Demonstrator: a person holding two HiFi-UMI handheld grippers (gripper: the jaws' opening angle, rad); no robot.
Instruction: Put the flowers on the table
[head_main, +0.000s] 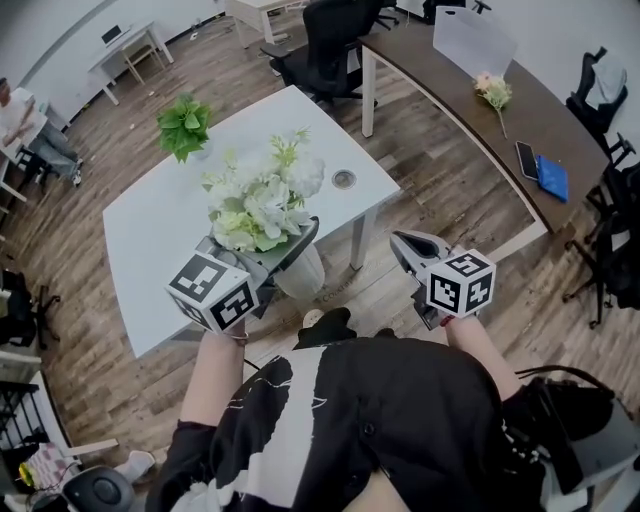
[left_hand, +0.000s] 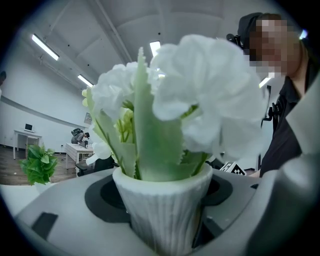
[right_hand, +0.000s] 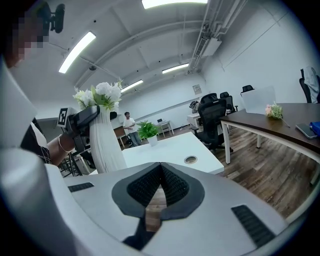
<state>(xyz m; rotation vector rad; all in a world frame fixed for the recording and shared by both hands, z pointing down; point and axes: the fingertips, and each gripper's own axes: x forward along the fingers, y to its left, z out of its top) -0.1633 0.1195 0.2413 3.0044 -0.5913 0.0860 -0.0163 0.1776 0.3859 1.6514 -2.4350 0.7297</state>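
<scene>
Left tool (head_main: 292, 248) is clamped on the vase (head_main: 300, 272), one jaw on each side of the white ribbed body just under the rim. The flowers (head_main: 262, 195) stand upright in it, white blooms with green leaves. The vase is in the air at the near edge of the white table (head_main: 150, 235), not set down. From the head view I can't tell whether it's over the tabletop or just off it. Right tool (head_main: 405, 243) is empty: jaws pressed together at the tips, nothing between them. It sits well right of the vase, over the wood floor (head_main: 450, 200). On the white table there's a green plant (head_main: 183, 125) at the far left corner and a round cable port (head_main: 344, 179) near the right edge; the middle is bare. Beyond that, a black chair (head_main: 330, 50) sits at the end of a brown table (head_main: 450, 85). The brown table carries a small bouquet (head_main: 493, 90), a phone (head_main: 527, 158) and a blue notebook (head_main: 551, 177) just beside the phone.
</scene>
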